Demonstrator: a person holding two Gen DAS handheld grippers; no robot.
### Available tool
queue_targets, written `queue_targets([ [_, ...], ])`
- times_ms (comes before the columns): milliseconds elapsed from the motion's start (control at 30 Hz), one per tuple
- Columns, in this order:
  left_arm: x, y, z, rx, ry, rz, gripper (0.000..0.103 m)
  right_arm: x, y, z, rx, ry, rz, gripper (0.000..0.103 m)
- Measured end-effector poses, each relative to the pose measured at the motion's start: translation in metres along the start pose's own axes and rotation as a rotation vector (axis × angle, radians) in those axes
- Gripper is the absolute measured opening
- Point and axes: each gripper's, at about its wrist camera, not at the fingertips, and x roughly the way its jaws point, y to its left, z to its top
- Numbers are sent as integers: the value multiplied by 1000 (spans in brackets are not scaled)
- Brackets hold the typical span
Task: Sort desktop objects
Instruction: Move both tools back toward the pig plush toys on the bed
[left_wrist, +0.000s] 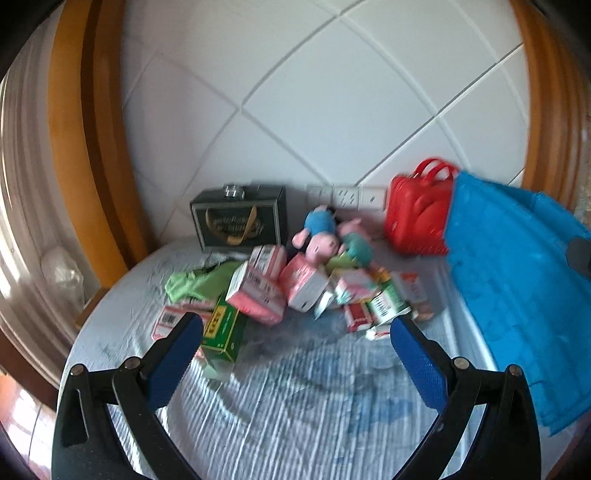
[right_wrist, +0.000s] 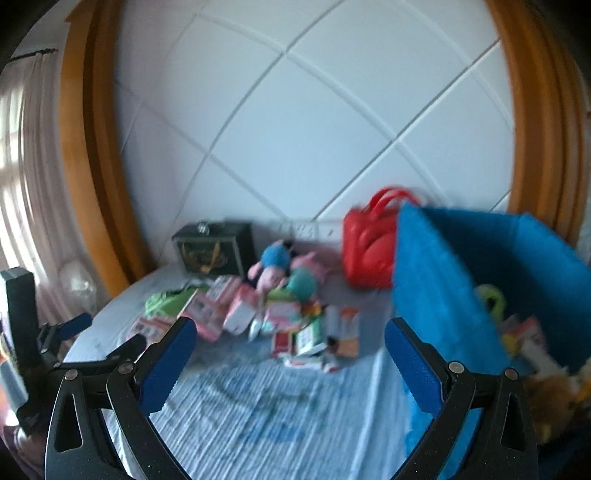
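Both tools, left tool (left_wrist: 295, 347) and right tool (right_wrist: 290, 345), gape apart, empty, above the striped tabletop (left_wrist: 295, 406) before scattered small cardboard boxes (left_wrist: 258, 291); a blue fabric bin (right_wrist: 443, 295) stands right.

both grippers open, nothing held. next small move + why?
Probably ease the left gripper forward and down toward the green box, which lies at the near edge of the pile, beside its left finger. Both the left and right gripper are open and empty, and the blue bin on the right already holds a few items, so a next pickup seems due.
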Motion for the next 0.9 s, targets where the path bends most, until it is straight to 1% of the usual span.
queue_targets([
  [167,59,0,-14,-20,113,-15,103,64,-6,-20,2,128,-23,103],
  [300,110,-3,-28,-23,206,-16,103,125,-29,-36,51,241,-41,103],
  [467,174,-2,-48,-39,331,-10,103,193,-53,-59,87,357,-61,103],
  [533,194,-2,-53,-42,369,-13,103,217,-62,-67,106,394,-72,103],
  [600,212,-3,-54,-41,391,-19,103,240,-72,-71,129,430,-81,103],
  [667,227,-1,-41,-39,374,-19,103,259,-78,-69,139,448,-82,103],
  [800,253,15,10,-47,308,7,103,302,-80,-45,150,443,-75,103],
  [833,268,22,26,-60,317,13,103,315,-81,-38,153,447,-77,103],
  [900,300,34,54,-74,338,-8,103,345,-81,-22,162,458,-72,103],
])
